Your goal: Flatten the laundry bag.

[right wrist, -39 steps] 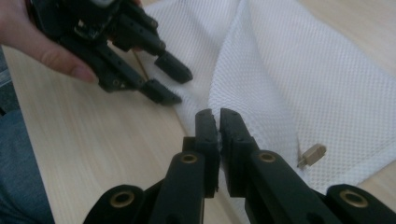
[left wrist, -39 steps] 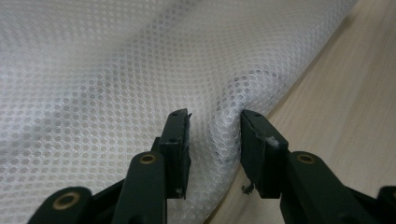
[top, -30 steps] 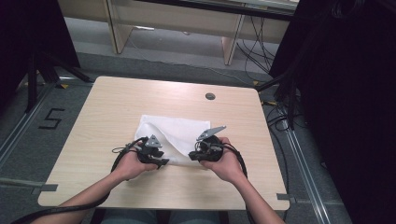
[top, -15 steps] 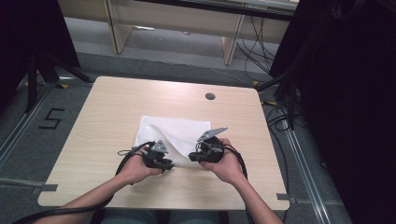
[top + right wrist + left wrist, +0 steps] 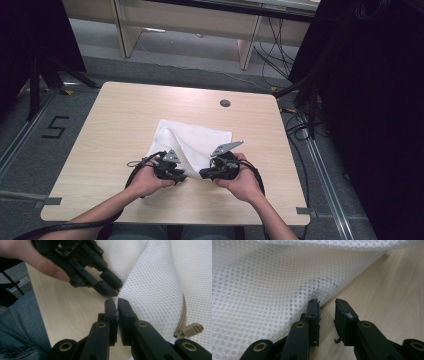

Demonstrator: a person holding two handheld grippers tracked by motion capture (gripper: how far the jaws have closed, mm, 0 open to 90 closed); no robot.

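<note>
Shifted slightly rightward since a second ago: left gripper [image 5: 179, 176], jaws just closing then easing a little, now slightly apart at the near edge of the white mesh zip bag [image 5: 192, 142], nothing pinched. Right gripper [image 5: 204, 174] pinching the bag's near corner. Lying mid-frame on the light wooden desk [image 5: 120, 115], long axis left to right, beige zip pull [image 5: 191, 329] lower right.

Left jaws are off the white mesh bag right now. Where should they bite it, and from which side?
Take the mesh bag at its near edge, where the hem lifts just off the table. Come in low from the person's side, one jaw under the hem. The left gripper sits open there already; the right gripper pinches the neighbouring edge.
</note>
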